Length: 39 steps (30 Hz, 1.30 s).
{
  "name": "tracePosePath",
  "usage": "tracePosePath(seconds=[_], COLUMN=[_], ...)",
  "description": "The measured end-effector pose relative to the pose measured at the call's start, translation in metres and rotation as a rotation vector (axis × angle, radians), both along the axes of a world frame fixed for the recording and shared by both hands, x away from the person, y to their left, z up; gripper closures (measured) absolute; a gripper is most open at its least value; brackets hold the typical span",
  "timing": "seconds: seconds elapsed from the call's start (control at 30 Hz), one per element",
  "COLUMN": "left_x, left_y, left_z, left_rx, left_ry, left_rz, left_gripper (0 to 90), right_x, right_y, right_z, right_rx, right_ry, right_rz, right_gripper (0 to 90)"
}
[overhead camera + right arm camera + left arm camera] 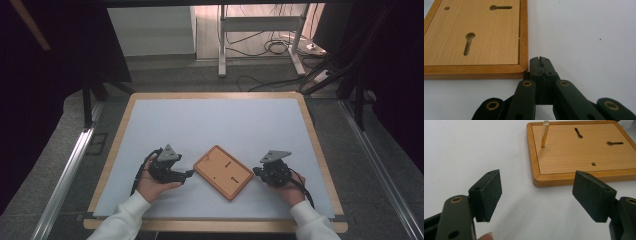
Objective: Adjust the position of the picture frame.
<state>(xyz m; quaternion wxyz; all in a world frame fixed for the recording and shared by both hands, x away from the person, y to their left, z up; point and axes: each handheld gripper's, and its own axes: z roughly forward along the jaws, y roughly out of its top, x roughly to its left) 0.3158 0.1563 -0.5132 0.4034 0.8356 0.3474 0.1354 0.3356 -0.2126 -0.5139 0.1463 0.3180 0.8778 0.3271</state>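
A flat wooden board point(223, 172) lies face down at an angle on the white mat, between my two grippers. Its back point(584, 152) has two keyhole slots point(578, 133) and a small round hole point(593, 164). A brass pin point(545, 133) stands upright near one corner. My left gripper point(540, 195) is open and empty, with its jaws pointing at the board's near edge from a short way off. My right gripper point(541, 60) is shut with nothing between its pads, and its tip sits right beside the board's corner point(522, 66). A hand holds each gripper, left point(190, 173) and right point(256, 171).
The white mat point(220, 125) covers a table with a wooden rim point(215, 95). Beyond the far edge stand a white metal frame point(260, 30) and cables point(270, 47) on the floor. Metal rails point(70, 170) run along both sides of the table.
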Motion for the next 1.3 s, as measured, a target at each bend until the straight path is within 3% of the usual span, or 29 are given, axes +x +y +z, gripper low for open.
tracePosePath(seconds=[0.53,1.13,1.2,1.3], left_x=[0.001,0.003,0.003,0.003], left_y=[0.0,0.0,0.0,0.0], left_z=[-0.004,-0.007,-0.007,-0.007], left_rx=[0.004,0.012,0.012,0.013], left_ry=[0.017,0.03,0.031,0.028], left_rz=[-0.004,-0.002,-0.002,-0.003], left_gripper=[23.6,23.1,23.0,23.0], right_x=[-0.006,-0.016,-0.014,-0.005], right_y=[-0.001,0.001,0.003,0.005], right_z=[-0.001,0.005,0.006,0.003], right_rx=[-0.004,0.022,0.012,0.005], right_ry=[0.013,-0.004,-0.023,-0.016], right_rz=[-0.016,0.034,0.021,0.002], right_gripper=[90.0,90.0,90.0,90.0])
